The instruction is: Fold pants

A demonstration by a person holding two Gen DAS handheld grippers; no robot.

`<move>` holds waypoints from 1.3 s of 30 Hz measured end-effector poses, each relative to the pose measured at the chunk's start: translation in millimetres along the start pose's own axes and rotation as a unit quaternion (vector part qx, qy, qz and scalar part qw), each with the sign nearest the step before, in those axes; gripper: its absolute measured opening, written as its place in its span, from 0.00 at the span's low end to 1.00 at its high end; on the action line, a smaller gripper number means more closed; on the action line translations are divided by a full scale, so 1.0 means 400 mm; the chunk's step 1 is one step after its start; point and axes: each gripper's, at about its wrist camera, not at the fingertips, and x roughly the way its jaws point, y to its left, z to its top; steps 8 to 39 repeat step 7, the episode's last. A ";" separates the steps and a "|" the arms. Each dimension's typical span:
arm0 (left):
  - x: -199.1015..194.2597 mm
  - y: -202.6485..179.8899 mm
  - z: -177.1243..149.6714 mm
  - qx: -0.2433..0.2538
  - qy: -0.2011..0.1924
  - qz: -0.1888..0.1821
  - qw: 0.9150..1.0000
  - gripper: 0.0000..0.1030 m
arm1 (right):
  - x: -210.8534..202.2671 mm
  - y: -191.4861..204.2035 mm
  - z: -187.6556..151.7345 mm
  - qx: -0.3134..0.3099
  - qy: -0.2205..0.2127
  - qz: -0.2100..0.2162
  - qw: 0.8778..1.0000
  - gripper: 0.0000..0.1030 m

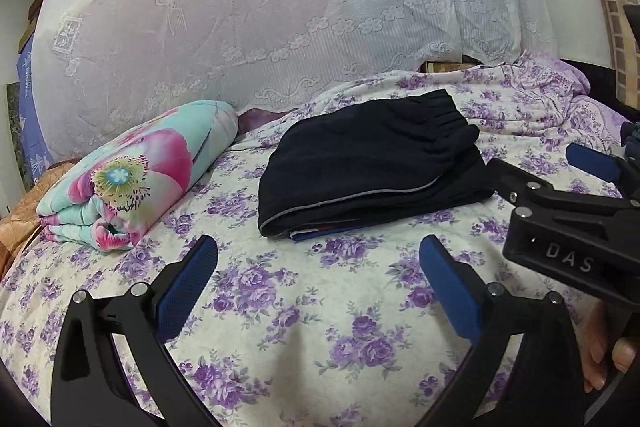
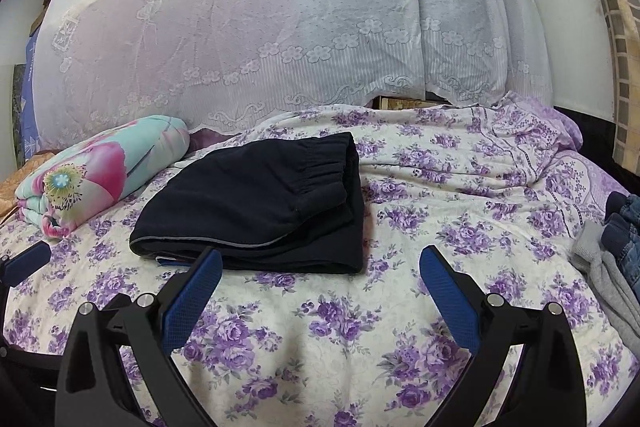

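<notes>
Both my grippers, left gripper [image 1: 318,263] and right gripper [image 2: 320,273], hang wide open and empty above the floral bedsheet [image 2: 360,339]. Folded navy pants [image 2: 256,207] lie just beyond them, with a rolled flowered quilt [image 1: 132,171] far left.

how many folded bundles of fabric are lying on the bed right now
2: the dark pants mid-bed and the flowered quilt at the left. Loose clothes at the right edge may hide more.

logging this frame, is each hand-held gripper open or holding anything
Left hand-held gripper: open, holding nothing, short of the folded pants.
Right hand-held gripper: open, holding nothing.
</notes>
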 end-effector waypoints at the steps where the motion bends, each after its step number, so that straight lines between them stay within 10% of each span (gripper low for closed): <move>1: 0.003 -0.002 0.000 0.002 0.003 0.002 1.000 0.95 | 0.001 -0.001 0.000 0.001 0.001 0.000 1.000 0.97; 39: 0.010 0.007 0.000 -0.008 0.011 0.000 1.000 0.95 | 0.005 -0.005 0.000 0.004 0.006 0.000 1.000 0.97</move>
